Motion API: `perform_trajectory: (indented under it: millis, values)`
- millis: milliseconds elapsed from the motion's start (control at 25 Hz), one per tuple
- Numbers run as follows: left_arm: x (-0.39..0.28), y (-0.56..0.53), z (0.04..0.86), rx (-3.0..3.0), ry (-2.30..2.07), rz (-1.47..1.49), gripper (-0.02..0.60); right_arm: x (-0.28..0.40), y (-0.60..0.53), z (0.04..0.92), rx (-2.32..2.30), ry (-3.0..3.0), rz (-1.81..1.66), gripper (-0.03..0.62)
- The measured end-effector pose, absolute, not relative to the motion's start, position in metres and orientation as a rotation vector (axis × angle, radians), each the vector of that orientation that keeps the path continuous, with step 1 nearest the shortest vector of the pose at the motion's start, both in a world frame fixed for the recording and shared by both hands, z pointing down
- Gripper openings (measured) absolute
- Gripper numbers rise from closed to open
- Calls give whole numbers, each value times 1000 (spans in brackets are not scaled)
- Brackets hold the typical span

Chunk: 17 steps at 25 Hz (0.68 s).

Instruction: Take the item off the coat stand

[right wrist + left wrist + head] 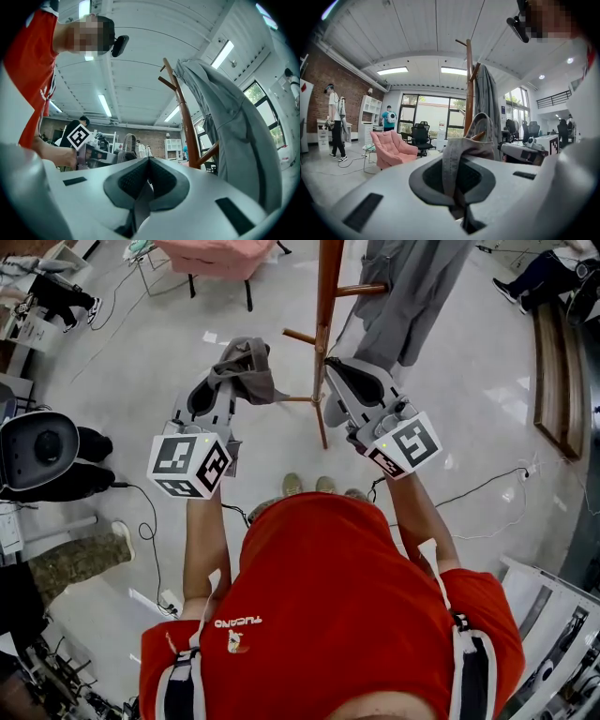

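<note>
Two tongs, one load, entered from the jaws outward

- Entry 1, left gripper (458,187): jaws closed tight on a fold of the grey cloth item (246,369), which rises out of the pads as a strap-like band
- Entry 2, right gripper (149,161): jaws together with nothing seen between them, held just beside the pole of the coat stand (325,324)
- Location of load: bunched above the left tips, to the left of the pole, at the outer ends of the side pegs. The left gripper view shows a peg tip (478,136) poking under the item's loop, so whether it is quite free of that peg cannot be told

Hazards, as judged:
1. The loop may snag on the peg if it is drawn sideways or down instead of up and off the tip, and the stand could then rock or tip
2. The hold is on a thin fold only, so a jerk could slide the cloth out of the pads and drop it
3. A long grey garment (408,296) hangs on the far side of the same stand, and shaking the pole may loosen it
4. A cable (469,486) on the floor near the feet could trip a backward step

Writing:
- red shirt (337,615): "TUCANO" with a small emblem beside it
- marker cubes (190,465): black-and-white square patterns, no letters
- load: nothing legible
</note>
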<state>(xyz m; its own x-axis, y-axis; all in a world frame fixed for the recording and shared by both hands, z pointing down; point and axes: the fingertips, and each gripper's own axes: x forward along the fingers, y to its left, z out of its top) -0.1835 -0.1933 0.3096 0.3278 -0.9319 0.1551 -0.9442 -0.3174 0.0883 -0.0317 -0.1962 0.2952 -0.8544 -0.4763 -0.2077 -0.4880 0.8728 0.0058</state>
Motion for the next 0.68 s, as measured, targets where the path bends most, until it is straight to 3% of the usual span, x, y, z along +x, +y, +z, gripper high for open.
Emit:
perform_trajectory:
  millis: [680]
  values:
    - [-181,-199,317,2441,-1690,105,14,-29,-195,299,-783,2852,103,23]
